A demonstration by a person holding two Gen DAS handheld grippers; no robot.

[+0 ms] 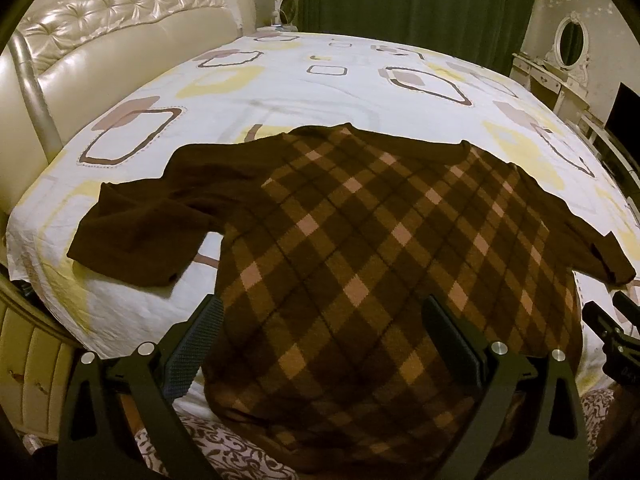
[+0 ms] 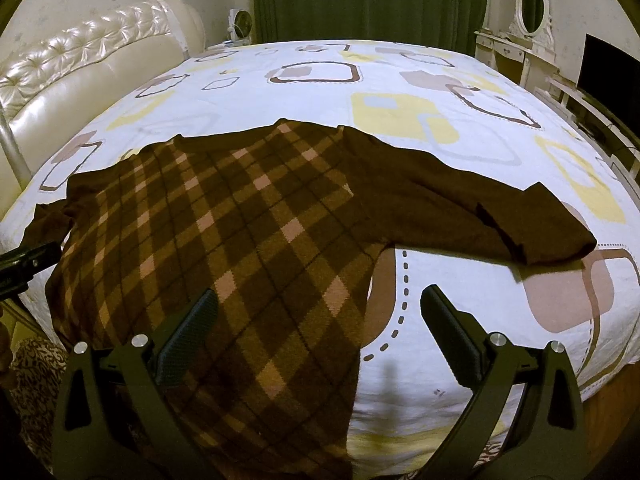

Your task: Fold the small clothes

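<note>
A small brown sweater with a tan diamond-check front (image 1: 360, 248) lies spread flat on the bed, hem toward me, plain brown sleeves out to each side. It also shows in the right wrist view (image 2: 224, 240). My left gripper (image 1: 324, 316) is open and empty, above the hem near the sweater's left edge. My right gripper (image 2: 320, 308) is open and empty, above the hem at the sweater's right edge. The right gripper also shows at the right border of the left wrist view (image 1: 612, 328); the left gripper shows at the left border of the right wrist view (image 2: 24, 264).
The bed has a white sheet with yellow and brown squares (image 1: 280, 88), also seen in the right wrist view (image 2: 460, 320). A cream tufted headboard (image 1: 100, 52) stands at the left. A green curtain (image 2: 368, 0) and a white dressing table with an oval mirror (image 2: 528, 20) stand beyond.
</note>
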